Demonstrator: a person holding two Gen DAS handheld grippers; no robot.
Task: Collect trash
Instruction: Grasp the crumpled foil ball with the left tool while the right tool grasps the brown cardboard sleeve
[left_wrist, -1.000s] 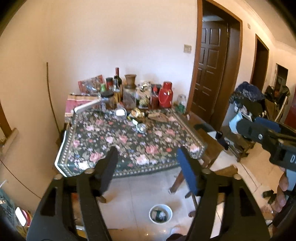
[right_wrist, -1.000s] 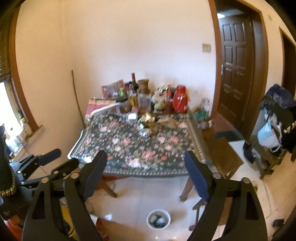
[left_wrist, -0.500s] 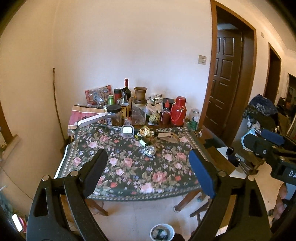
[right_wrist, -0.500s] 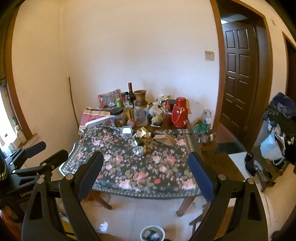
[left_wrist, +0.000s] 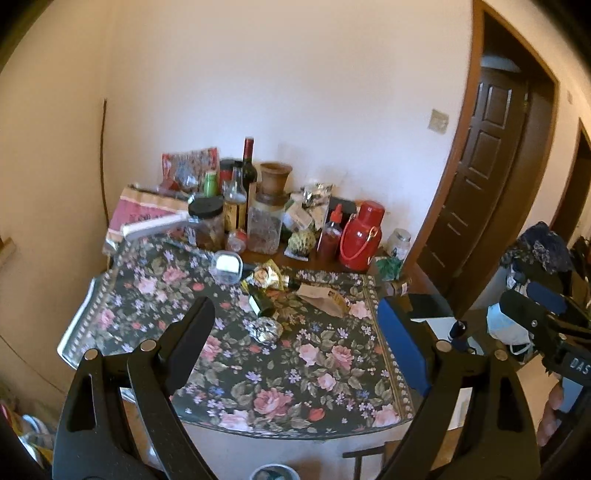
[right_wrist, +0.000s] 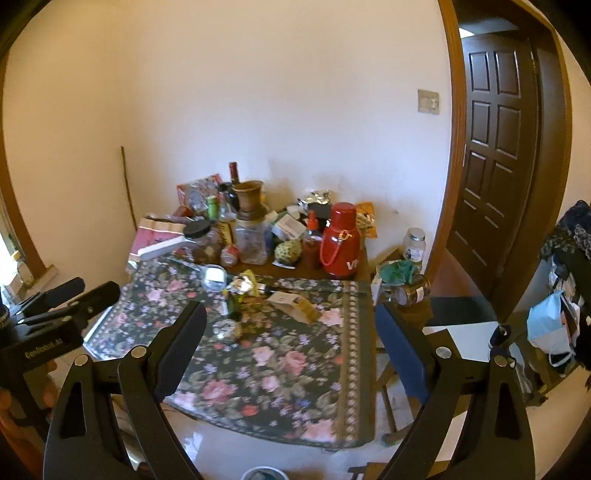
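Trash lies mid-table on the floral cloth (left_wrist: 295, 373): a crumpled foil ball (left_wrist: 264, 329), a small dark bottle (left_wrist: 261, 305) on its side, a gold wrapper (left_wrist: 266, 277), a brown paper packet (left_wrist: 322, 298) and a clear plastic tub (left_wrist: 226, 266). In the right wrist view I see the foil ball (right_wrist: 226, 328), the packet (right_wrist: 297, 305) and the wrapper (right_wrist: 242, 285). My left gripper (left_wrist: 295, 350) is open and empty, in front of the table's near edge. My right gripper (right_wrist: 290, 349) is open and empty, level with it.
Jars, bottles, a red thermos (left_wrist: 359, 238) and packets crowd the back of the table. A small bin (left_wrist: 274, 472) stands on the floor below the near edge. A wooden chair (right_wrist: 413, 306) and a dark door (right_wrist: 498, 147) are to the right.
Both grippers have risen and moved closer to the table; the table top now fills more of each view and the floor bin has slid to the bottom edge. Both jaws stay open.
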